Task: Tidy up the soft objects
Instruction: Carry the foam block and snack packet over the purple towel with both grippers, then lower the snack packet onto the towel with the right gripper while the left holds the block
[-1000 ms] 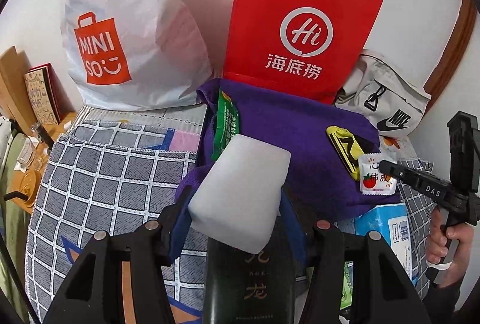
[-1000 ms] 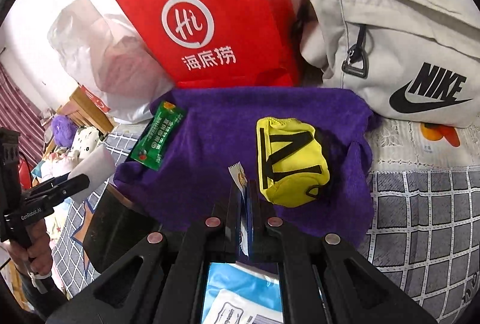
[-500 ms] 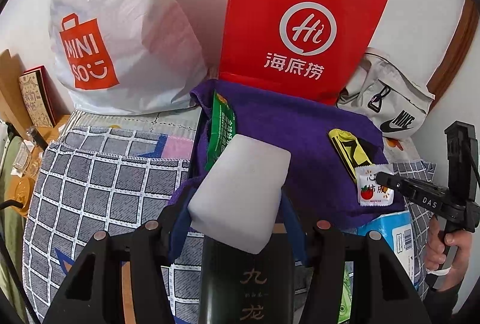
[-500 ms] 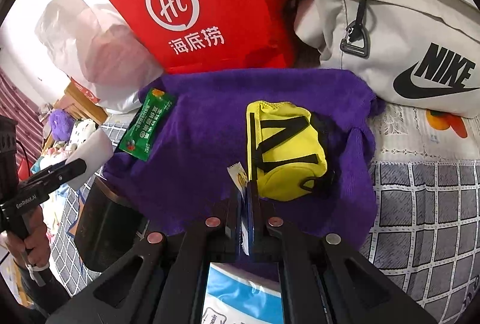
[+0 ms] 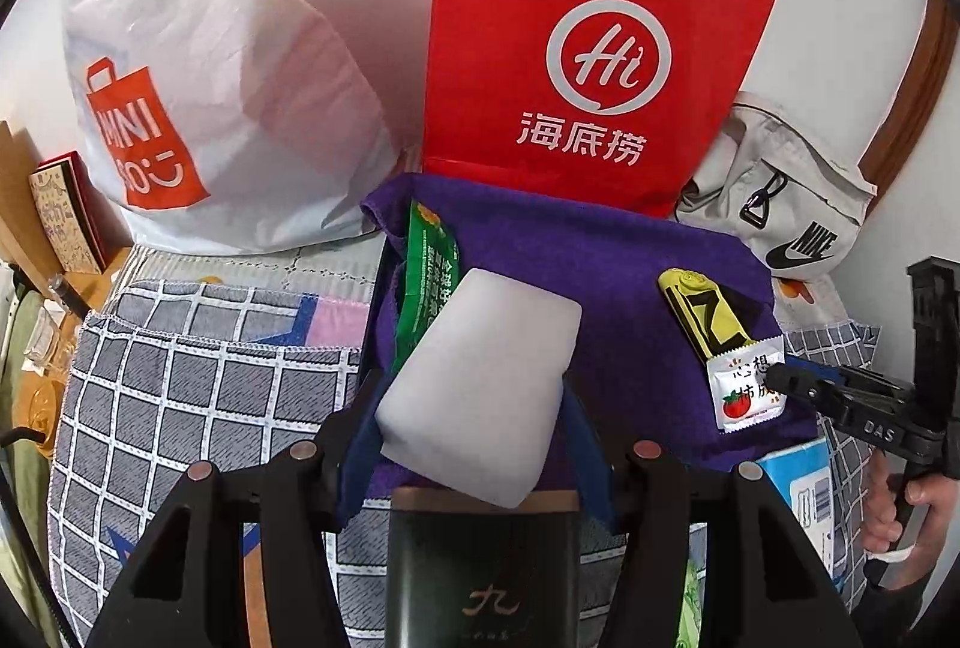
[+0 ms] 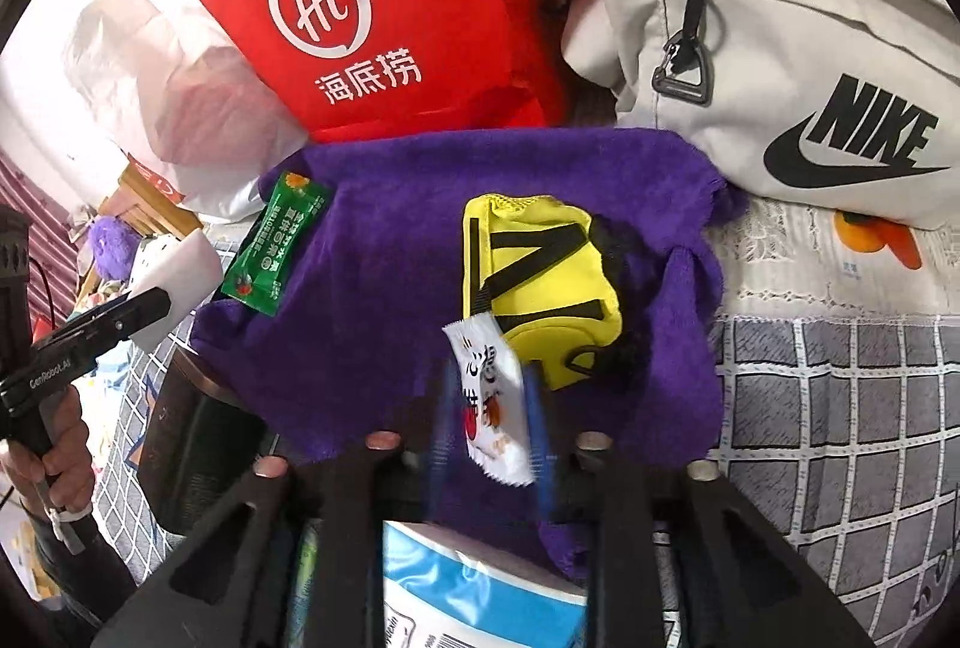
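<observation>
My left gripper (image 5: pixel 474 396) is shut on a white foam block (image 5: pixel 480 384), held above the near-left edge of a purple towel (image 5: pixel 600 276). A green packet (image 5: pixel 429 270) and a yellow pouch (image 6: pixel 540 282) lie on the towel (image 6: pixel 372 324). My right gripper (image 6: pixel 489 408) hovers over the towel's near edge and its jaws are opening. A white tomato-print sachet (image 6: pixel 489 396) sits tilted between the parted blue pads, and neither pad presses on it. The left wrist view shows the same sachet (image 5: pixel 744 390) at the right gripper's tip (image 5: pixel 780 378).
A red paper bag (image 5: pixel 588 48), a white Miniso bag (image 5: pixel 210 78) and a grey Nike bag (image 6: pixel 780 48) stand against the wall behind the towel. A dark box (image 5: pixel 480 576) and a blue-white pack (image 6: pixel 468 588) lie near me on checked bedding (image 5: pixel 180 408).
The right gripper's jaws have parted, and the sachet they pinched now leans loose between them. The left gripper has shifted a little sideways with the foam block.
</observation>
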